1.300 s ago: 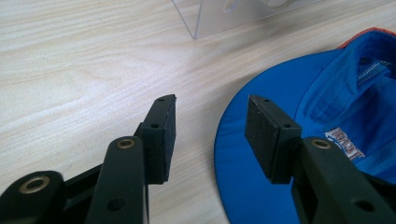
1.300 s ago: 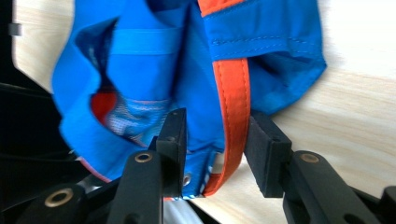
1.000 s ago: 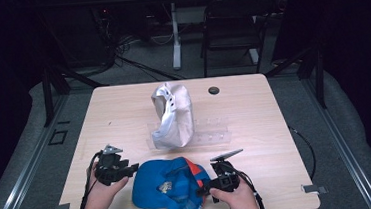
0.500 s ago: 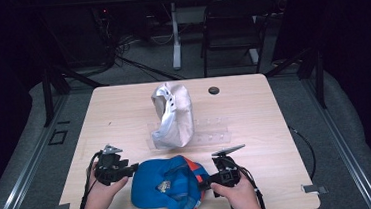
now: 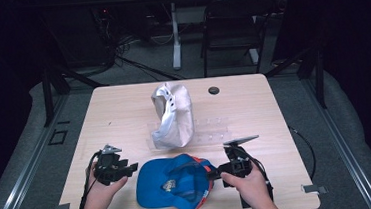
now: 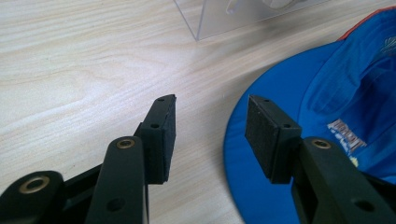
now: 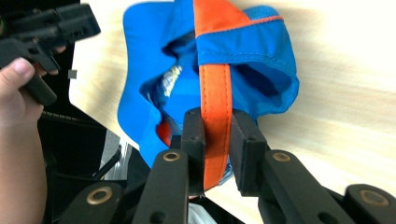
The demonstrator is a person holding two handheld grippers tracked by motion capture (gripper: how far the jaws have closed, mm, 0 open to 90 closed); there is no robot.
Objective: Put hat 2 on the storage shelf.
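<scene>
Two grippers, right gripper [image 7: 217, 140] clamped on cap's [image 5: 174, 183] orange strap, left gripper [image 6: 210, 135] apart beside brim

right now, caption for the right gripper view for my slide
Right gripper shut on the orange strap of a blue cap on the wooden table.

Right gripper [image 7: 215, 140] fingers pinch the blue cap's [image 7: 243, 51] orange strap [image 7: 215, 93].

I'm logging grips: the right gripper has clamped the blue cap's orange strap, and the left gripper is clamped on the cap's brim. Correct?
Not quite. The left gripper is open beside the blue cap, gripping nothing, as the left gripper view shows. The right gripper, whose jaws have just been closing, does clamp the orange strap.
</scene>
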